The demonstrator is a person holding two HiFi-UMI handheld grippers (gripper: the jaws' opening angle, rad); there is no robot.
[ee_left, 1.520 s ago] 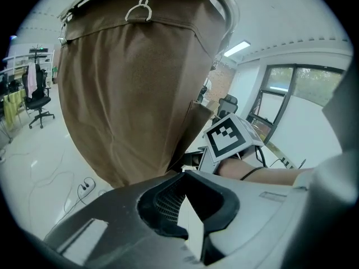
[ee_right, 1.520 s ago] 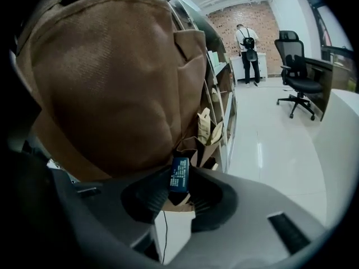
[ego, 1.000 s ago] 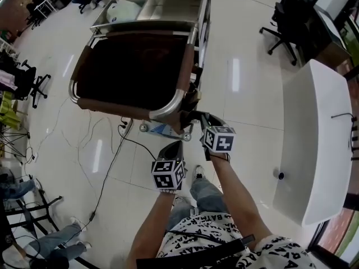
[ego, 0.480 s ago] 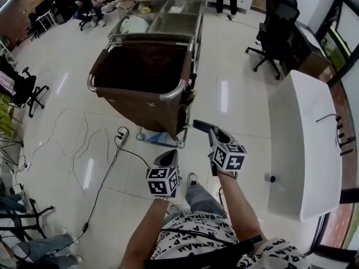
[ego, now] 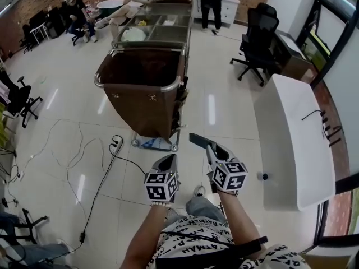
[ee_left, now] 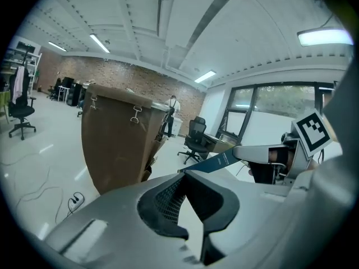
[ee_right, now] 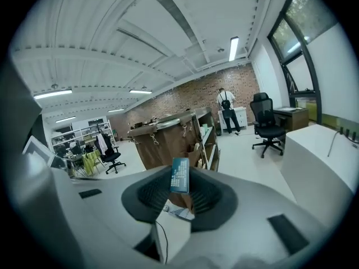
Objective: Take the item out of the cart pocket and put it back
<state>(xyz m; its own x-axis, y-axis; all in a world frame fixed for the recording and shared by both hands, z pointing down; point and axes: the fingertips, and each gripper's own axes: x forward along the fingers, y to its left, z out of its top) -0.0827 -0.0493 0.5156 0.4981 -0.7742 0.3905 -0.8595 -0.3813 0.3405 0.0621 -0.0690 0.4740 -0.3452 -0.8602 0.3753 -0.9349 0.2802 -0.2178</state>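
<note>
The brown bag cart stands ahead on the tiled floor, with its side pockets facing right. My right gripper is shut on a flat dark blue packet, held in the air well short of the cart. In the right gripper view the packet stands upright between the pads, with the cart behind it. My left gripper is beside the right one, open, with nothing between its jaws. The left gripper view shows the packet sticking out of the right gripper, and the cart at the left.
A white table runs along the right. A black office chair stands beyond it. A power strip and cables lie on the floor left of the cart. People sit and stand at the room's far end.
Both grippers have drawn back from the cart's near right corner, and the right one brings the blue packet with it. The cart now sits farther off and the view is wider.
</note>
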